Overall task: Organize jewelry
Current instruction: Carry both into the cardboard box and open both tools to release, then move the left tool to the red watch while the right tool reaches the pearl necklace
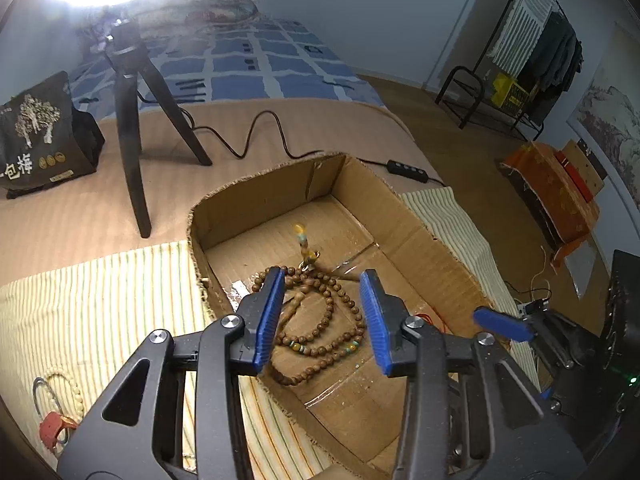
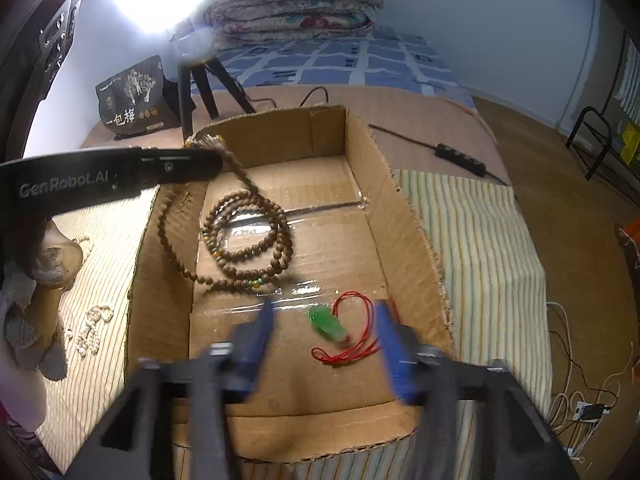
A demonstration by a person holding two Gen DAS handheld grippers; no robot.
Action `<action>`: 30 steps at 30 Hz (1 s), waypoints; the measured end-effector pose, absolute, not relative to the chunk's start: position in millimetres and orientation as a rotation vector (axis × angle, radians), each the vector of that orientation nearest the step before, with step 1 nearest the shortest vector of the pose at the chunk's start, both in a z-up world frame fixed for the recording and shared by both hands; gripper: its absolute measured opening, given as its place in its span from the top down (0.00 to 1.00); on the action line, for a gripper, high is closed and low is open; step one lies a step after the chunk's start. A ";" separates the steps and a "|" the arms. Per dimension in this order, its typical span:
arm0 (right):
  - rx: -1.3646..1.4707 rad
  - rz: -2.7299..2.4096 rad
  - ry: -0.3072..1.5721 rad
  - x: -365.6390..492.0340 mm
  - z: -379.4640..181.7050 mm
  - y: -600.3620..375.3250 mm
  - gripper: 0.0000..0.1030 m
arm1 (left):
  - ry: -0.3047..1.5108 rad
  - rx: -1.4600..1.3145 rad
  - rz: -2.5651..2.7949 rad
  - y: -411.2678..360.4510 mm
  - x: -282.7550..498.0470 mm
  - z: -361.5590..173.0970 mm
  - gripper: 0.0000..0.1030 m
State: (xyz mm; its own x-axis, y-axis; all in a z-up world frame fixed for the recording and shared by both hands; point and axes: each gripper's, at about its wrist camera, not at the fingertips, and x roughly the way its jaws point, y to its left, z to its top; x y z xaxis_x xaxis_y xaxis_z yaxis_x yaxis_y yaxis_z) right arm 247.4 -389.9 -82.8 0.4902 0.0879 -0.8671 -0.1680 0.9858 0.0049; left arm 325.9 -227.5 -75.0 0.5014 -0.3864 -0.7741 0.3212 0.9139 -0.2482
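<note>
A long brown bead necklace (image 1: pixel 324 320) lies coiled on the floor of an open cardboard box (image 1: pixel 264 184). My left gripper (image 1: pixel 322 276) hovers just above it, open, with nothing between its blue pads (image 1: pixel 272 316). The necklace's tassel end (image 1: pixel 302 240) is blurred. In the right wrist view the necklace (image 2: pixel 244 240) trails up the box's left wall toward the left gripper (image 2: pixel 216 160). My right gripper (image 2: pixel 325 308) is open and blurred over the near part of the box (image 2: pixel 400 220). A green pendant on a red cord (image 2: pixel 326 324) lies loose on the box floor between its pads.
The box sits on a striped cloth (image 1: pixel 120 300) on a brown bed cover. A cream bead bracelet (image 1: pixel 60 392) and a red ring piece (image 1: pixel 54 430) lie on the cloth to its left. Behind stand a black tripod (image 1: pixel 132 120), a dark snack bag (image 1: pixel 36 136) and a cable switch (image 1: pixel 404 170).
</note>
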 end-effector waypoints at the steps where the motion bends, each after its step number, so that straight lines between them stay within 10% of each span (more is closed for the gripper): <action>1: -0.088 0.157 1.036 245.3 -79.6 -389.4 0.24 | 0.953 -0.071 -0.428 -227.0 324.7 -73.4 0.62; 20: -0.132 0.156 0.926 207.5 -28.5 -366.6 0.18 | 0.852 0.012 -0.326 -161.1 271.2 -17.9 0.61; 30: -0.134 0.209 0.859 178.9 -9.1 -331.8 0.11 | 0.817 0.089 -0.221 -82.3 234.0 -5.3 0.45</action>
